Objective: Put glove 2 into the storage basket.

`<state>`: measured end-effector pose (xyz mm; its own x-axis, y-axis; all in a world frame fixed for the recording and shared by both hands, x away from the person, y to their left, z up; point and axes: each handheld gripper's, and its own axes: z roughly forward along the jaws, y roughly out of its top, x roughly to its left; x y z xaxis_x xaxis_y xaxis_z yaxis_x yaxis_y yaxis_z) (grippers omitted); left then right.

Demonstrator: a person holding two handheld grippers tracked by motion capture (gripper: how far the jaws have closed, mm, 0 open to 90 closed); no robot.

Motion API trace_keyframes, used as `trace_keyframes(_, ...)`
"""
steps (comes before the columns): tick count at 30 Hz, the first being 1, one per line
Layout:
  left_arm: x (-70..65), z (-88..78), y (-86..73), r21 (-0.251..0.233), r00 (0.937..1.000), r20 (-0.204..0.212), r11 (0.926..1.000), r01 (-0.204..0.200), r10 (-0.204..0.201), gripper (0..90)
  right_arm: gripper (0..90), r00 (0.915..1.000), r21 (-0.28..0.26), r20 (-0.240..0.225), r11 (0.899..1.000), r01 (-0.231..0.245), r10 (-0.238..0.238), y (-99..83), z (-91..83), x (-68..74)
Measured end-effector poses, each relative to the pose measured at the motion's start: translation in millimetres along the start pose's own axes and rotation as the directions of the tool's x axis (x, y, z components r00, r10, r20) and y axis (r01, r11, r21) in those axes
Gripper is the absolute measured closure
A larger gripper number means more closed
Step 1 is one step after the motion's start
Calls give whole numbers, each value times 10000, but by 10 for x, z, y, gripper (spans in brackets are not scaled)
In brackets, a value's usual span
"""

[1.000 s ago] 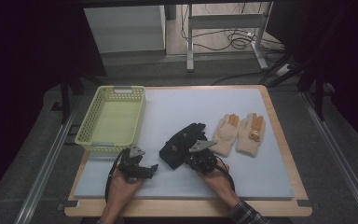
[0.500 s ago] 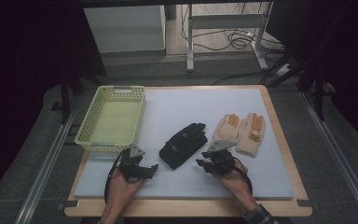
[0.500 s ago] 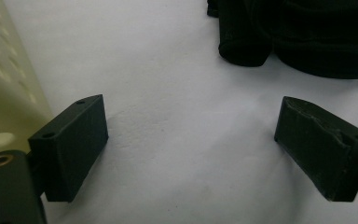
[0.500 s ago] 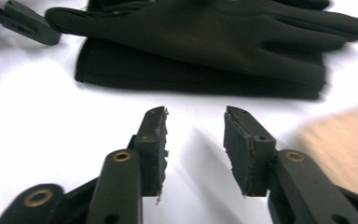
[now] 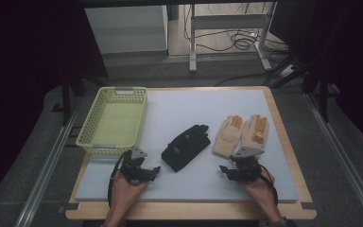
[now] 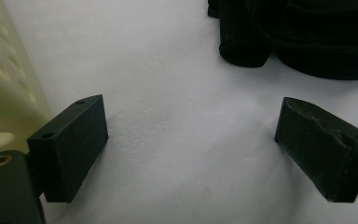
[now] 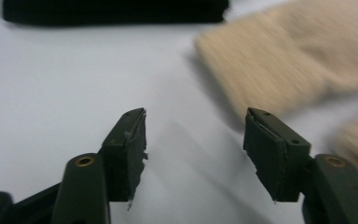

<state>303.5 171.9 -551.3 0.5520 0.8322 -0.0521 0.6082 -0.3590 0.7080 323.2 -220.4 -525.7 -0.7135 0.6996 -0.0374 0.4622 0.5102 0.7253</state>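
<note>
A pair of black gloves (image 5: pixel 186 147) lies at the middle of the white mat (image 5: pixel 189 106). To its right lies a pair of beige gloves with orange fingertips (image 5: pixel 242 135). My left gripper (image 5: pixel 151 171) rests open near the mat's front edge, left of the black gloves and close to the basket's front corner. Its own view shows the left gripper (image 6: pixel 191 112) with bare mat between the jaws and the black gloves (image 6: pixel 298 37) ahead. My right gripper (image 5: pixel 227 171) sits just below the beige gloves. The right gripper (image 7: pixel 196 121) has just been opening its jaws, with nothing between them; the beige glove cuff (image 7: pixel 284 60) lies ahead.
A pale yellow-green mesh basket (image 5: pixel 88 135) stands on the table's left side, and its wall (image 6: pixel 0 70) shows beside the left jaw. The mat lies on a wooden table with a raised rim (image 5: pixel 283 132). Cables and a metal frame lie on the floor behind.
My right gripper has let go of the black gloves, pulled away to the right and opened its jaws. The black gloves stay at mid-mat. The left gripper has not moved.
</note>
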Motion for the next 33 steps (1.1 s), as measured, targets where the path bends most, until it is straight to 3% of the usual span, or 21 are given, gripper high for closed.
trace_keyframes(3, 0, 0, -1, -10, 10000, 3, 10000, 6, -6, 96, 323, 9996, 76, 287, 10000, -63, 61, -69, -21, -56)
trace_keyframes(6, 0, -1, 0, -2, 10000, 11, 10000, 3, -3, 96, 301, 9995, -168, 107, 9995, -279, 281, -112, -28, -94)
trace_keyframes(10, 0, 0, 2, 22, 10000, 41, 10000, -27, 27, 91, 285, 9998, -74, 184, 9999, -123, 124, -111, -21, -77)
trace_keyframes(17, 6, -8, 9, 173, 9985, 355, 9989, -426, 420, 59, 280, 9997, -101, 217, 9999, -129, 131, -116, -20, -76)
trace_keyframes(19, 2, -28, 21, 318, 9966, 549, 9975, -629, 611, 51, 279, 9997, -103, 222, 9999, -127, 130, -116, -20, -76)
trace_keyframes(27, -102, -142, 177, 73, 9861, 1254, 9938, -1107, 1089, 0, 275, 9996, -107, 239, 9999, -128, 130, -117, -20, -76)
trace_keyframes(33, -145, -168, 436, -191, 9785, 1686, 9930, -1169, 1184, 0, 273, 9996, -111, 254, 9999, -131, 133, -118, -20, -75)
